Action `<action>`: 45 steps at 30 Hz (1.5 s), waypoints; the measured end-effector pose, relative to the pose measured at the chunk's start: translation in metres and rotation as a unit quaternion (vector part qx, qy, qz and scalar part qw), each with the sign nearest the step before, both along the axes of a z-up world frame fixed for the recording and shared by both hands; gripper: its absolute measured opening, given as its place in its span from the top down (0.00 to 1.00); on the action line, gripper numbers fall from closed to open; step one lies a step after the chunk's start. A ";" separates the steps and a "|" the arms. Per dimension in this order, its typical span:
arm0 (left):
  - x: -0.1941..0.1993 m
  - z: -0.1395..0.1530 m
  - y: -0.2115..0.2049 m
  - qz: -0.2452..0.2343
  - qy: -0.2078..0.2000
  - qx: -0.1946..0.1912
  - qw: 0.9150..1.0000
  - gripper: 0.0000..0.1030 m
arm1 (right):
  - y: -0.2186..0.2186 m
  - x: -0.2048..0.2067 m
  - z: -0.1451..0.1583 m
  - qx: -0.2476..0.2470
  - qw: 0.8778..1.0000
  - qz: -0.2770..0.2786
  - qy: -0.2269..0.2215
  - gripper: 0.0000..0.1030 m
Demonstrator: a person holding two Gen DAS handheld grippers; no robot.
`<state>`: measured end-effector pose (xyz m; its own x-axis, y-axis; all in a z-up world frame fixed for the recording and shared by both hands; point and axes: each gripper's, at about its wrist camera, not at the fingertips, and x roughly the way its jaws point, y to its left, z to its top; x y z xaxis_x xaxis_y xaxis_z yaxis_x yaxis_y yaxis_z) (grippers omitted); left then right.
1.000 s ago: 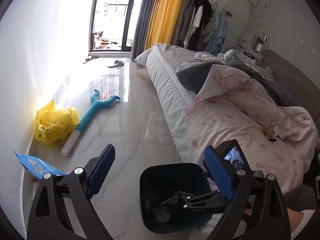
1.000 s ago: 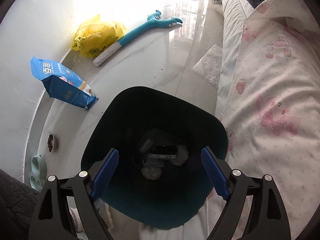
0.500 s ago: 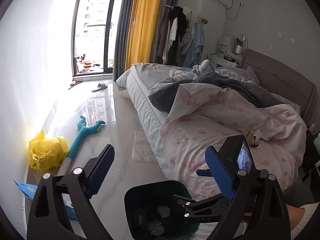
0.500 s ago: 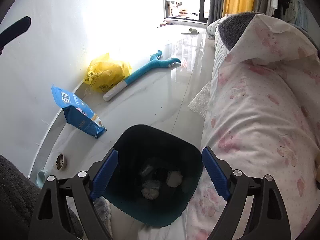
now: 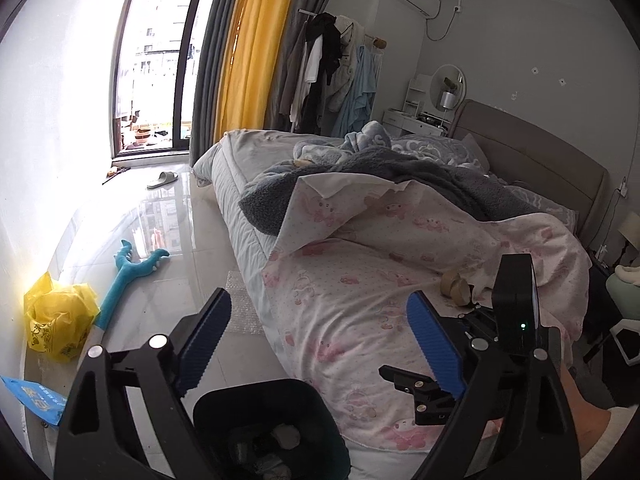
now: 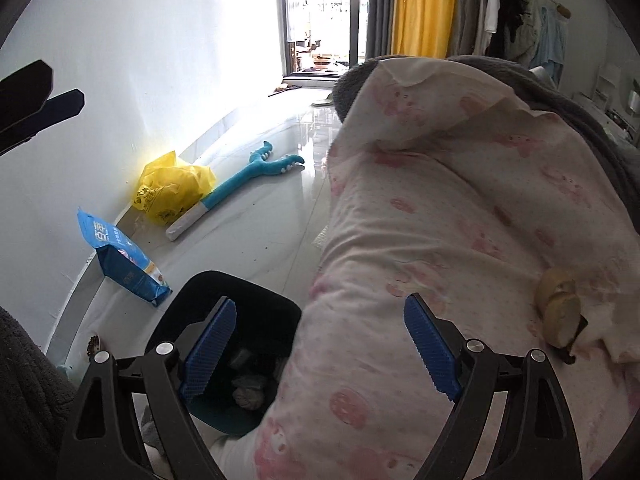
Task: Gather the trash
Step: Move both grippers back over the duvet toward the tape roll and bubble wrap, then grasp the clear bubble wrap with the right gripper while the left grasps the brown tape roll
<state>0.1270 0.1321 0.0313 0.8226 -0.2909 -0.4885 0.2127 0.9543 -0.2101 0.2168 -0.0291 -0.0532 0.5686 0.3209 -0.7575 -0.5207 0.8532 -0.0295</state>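
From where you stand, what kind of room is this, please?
A bedroom in a home. An unmade bed with a pink quilt fills the right side, clothes hang on a rack by the yellow curtain, and a dark trash bin stands on the tiled floor beside the bed.
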 end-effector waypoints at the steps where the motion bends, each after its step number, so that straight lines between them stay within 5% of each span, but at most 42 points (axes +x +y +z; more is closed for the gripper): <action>1: 0.003 -0.001 -0.005 -0.008 0.002 -0.006 1.000 0.12 | -0.010 0.000 0.001 0.001 1.000 -0.006 -0.001 0.15; 11: 0.025 -0.013 -0.064 -0.058 0.032 0.010 0.998 0.17 | -0.098 -0.004 0.003 -0.032 0.998 -0.051 -0.027 0.16; 16: 0.040 -0.029 -0.089 -0.066 0.069 -0.012 0.995 0.20 | -0.134 0.002 0.005 -0.029 0.997 -0.066 -0.037 0.16; 26: 0.063 -0.056 -0.141 -0.085 0.082 -0.016 0.993 0.26 | -0.197 0.024 0.012 -0.044 0.993 -0.093 -0.060 0.16; 32: 0.085 -0.082 -0.175 -0.087 0.108 -0.017 0.990 0.37 | -0.232 0.040 0.005 -0.041 0.990 -0.116 -0.062 0.16; 45: 0.115 -0.104 -0.227 -0.103 0.129 -0.034 0.986 0.43 | -0.242 0.070 -0.017 -0.050 0.994 -0.093 -0.039 0.26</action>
